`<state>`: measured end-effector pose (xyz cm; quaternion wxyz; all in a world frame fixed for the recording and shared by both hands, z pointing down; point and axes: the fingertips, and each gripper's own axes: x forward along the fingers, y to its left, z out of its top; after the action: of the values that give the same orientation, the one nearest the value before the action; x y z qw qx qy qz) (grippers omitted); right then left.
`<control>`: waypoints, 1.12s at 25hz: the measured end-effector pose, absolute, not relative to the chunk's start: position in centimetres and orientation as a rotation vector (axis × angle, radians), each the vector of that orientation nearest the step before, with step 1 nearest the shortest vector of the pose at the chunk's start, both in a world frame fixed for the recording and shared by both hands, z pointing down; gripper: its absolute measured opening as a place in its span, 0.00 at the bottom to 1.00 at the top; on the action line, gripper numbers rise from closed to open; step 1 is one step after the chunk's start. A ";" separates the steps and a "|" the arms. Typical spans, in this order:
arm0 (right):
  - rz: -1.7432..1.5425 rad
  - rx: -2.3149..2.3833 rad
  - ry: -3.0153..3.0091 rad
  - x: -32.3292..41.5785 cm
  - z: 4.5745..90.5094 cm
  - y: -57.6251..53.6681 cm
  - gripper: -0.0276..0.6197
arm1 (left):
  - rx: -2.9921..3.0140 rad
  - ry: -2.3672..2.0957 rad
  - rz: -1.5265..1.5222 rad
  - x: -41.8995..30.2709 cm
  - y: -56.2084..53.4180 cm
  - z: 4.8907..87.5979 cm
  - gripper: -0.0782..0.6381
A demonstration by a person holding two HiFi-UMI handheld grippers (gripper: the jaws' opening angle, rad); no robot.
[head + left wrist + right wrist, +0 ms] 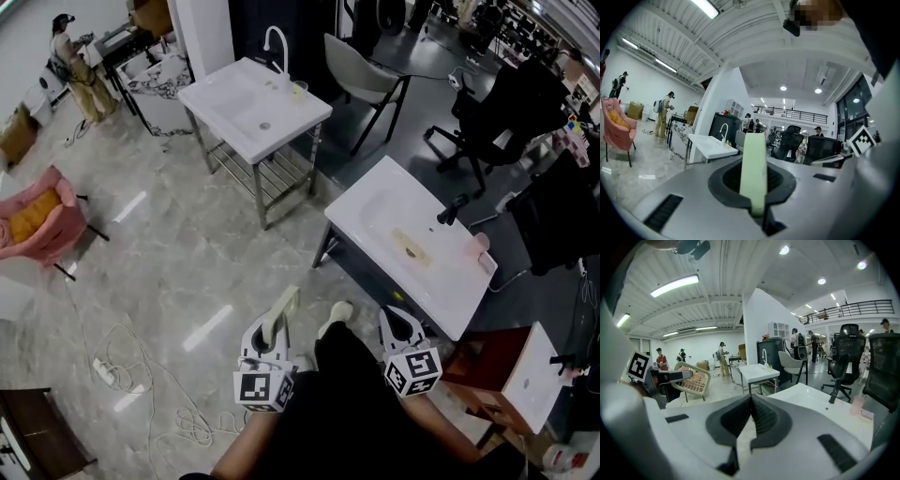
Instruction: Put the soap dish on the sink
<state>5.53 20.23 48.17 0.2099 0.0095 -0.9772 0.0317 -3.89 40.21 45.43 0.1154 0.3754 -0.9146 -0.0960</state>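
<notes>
Though edge-on, soap dish sits clamped in L gripper.

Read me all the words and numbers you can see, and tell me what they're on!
No words or numbers can be read here.
Left cube: a black-and-white square pattern, no letters.
Right cube: the same kind of pattern.
Soap dish: plain pale green, no print.
Cardboard box: too small to tell.

Seemingly pale-green soap dish, white sink
</notes>
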 end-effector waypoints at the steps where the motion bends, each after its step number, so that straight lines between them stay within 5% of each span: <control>1: 0.096 0.041 -2.723 5.5 48.0 19.9 0.04 | 1.110 -2.671 -0.273 -4.0 39.8 45.4 0.14; 16: 0.137 0.305 -2.706 6.1 51.1 8.0 0.04 | 1.394 -2.423 -0.131 -6.9 24.3 48.7 0.14; 28: 0.238 0.328 -2.693 -1.8 52.1 -3.4 0.04 | 1.449 -2.402 -0.048 -15.5 11.0 48.9 0.14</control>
<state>-1.75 -3.43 52.11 0.2076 0.1179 -0.9673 0.0856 -15.47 11.03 48.92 0.1672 0.5093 -0.8440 -0.0169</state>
